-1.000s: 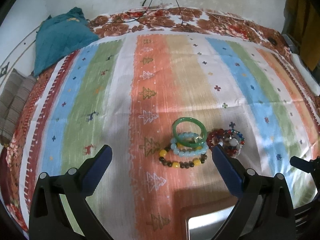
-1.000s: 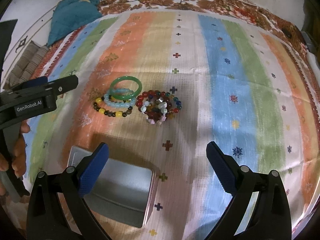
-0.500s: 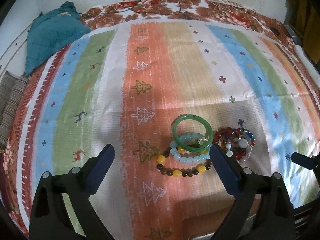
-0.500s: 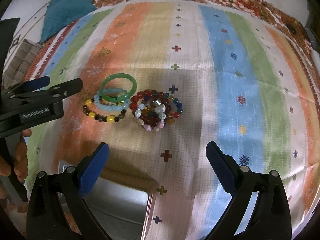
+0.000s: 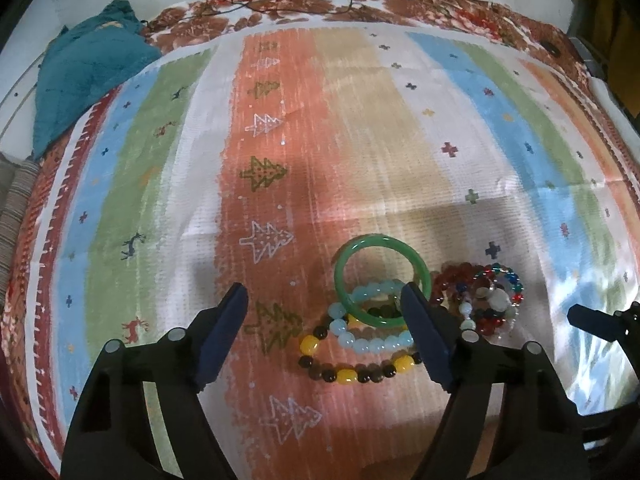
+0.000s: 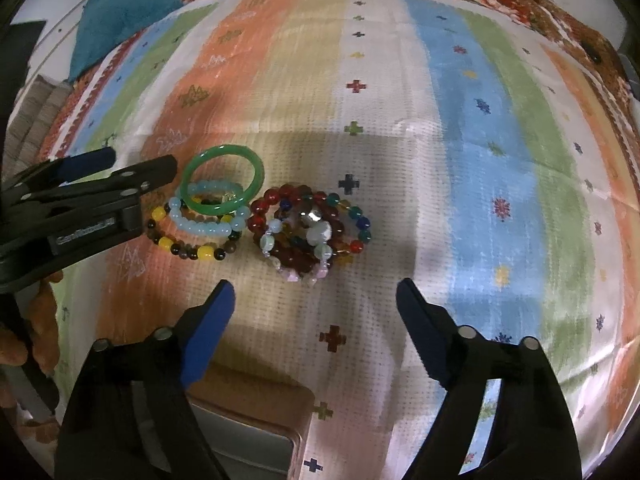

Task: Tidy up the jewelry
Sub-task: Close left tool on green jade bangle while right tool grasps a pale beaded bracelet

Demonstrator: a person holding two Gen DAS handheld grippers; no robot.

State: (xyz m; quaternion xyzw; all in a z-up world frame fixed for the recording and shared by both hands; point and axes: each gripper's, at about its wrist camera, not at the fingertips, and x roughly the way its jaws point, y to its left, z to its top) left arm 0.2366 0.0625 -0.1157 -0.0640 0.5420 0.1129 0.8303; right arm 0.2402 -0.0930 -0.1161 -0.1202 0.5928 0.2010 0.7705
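Note:
A green bangle (image 5: 383, 280) (image 6: 222, 185) lies on a pale blue bead bracelet (image 5: 370, 342) and a brown-and-yellow bead bracelet (image 5: 347, 374) on the striped cloth. To their right sits a heap of red and multicoloured bead bracelets (image 5: 482, 300) (image 6: 308, 230). My left gripper (image 5: 326, 334) is open and empty, its right finger close over the bangle's right side. My right gripper (image 6: 312, 318) is open and empty, just short of the multicoloured heap. The left gripper also shows in the right wrist view (image 6: 120, 168), beside the bangle.
A metal tin (image 6: 248, 440) lies open at the near edge, under my right gripper. A teal cloth (image 5: 88, 76) and a folded striped cloth (image 5: 16, 204) lie at the far left. The striped cloth (image 5: 360, 140) covers the surface; a wall stands behind.
Both grippers have moved forward and down toward the bracelets. The left gripper's right finger now reaches the green bangle. The tin has slid toward the bottom of the right view.

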